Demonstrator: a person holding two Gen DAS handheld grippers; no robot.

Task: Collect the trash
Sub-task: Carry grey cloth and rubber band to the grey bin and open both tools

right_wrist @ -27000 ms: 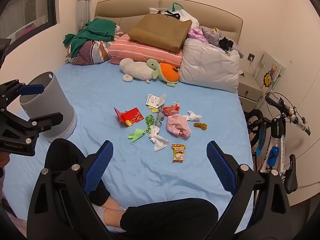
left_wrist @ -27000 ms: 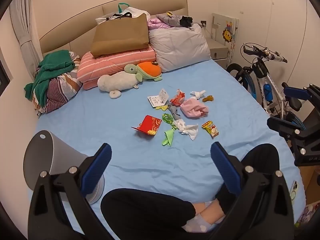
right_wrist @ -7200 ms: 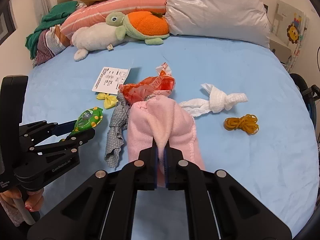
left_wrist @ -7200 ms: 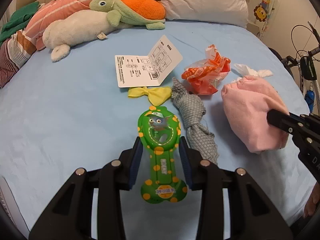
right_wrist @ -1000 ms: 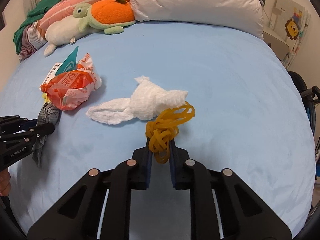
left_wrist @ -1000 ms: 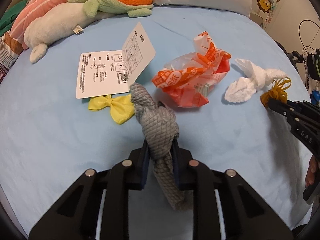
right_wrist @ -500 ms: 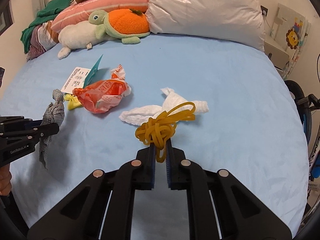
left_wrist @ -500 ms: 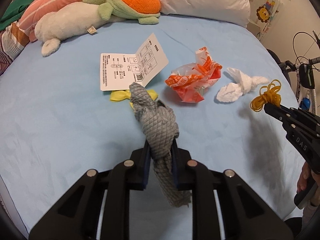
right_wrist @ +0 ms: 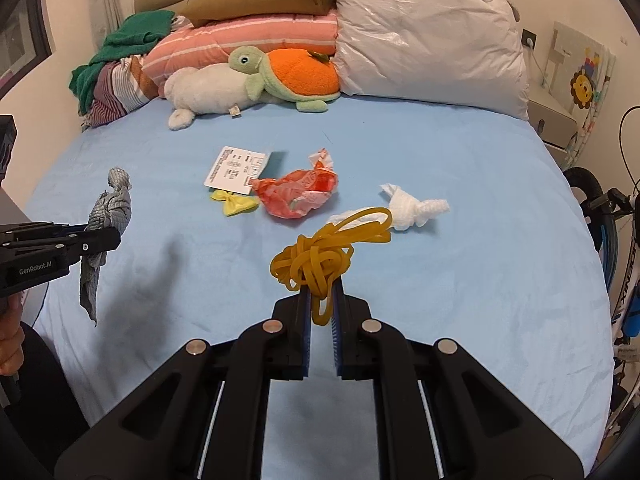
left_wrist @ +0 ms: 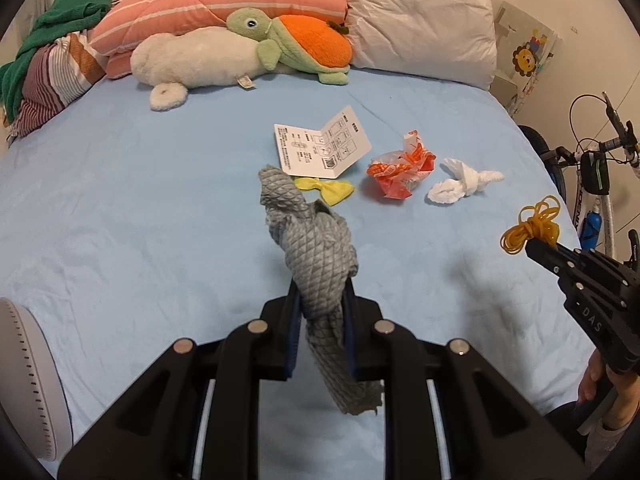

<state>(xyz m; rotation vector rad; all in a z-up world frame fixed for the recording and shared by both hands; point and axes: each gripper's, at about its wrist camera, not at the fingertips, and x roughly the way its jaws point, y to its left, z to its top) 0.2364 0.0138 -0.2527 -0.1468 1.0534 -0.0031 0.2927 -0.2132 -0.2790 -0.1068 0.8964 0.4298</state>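
My left gripper (left_wrist: 320,300) is shut on a knotted grey cloth (left_wrist: 312,240) and holds it above the blue bed sheet (left_wrist: 140,200); the cloth also shows in the right wrist view (right_wrist: 108,208). My right gripper (right_wrist: 320,300) is shut on a tangle of yellow rubber bands (right_wrist: 324,252), also raised; the bands also show in the left wrist view (left_wrist: 532,228). On the sheet lie an orange wrapper (right_wrist: 300,192), a white knotted tissue (right_wrist: 412,204), a white leaflet (right_wrist: 234,168) and a yellow bow (right_wrist: 236,202).
A grey bin (left_wrist: 24,380) stands at the left edge. Plush turtle (left_wrist: 296,40), white plush (left_wrist: 192,64), pillows (left_wrist: 420,24) and a clothes pile (left_wrist: 48,64) line the head of the bed. A bicycle (left_wrist: 596,184) stands on the right beside the bed.
Both grippers have drawn back and up from the trash pile, each keeping its item; the wrapper, tissue and leaflet now look farther away.
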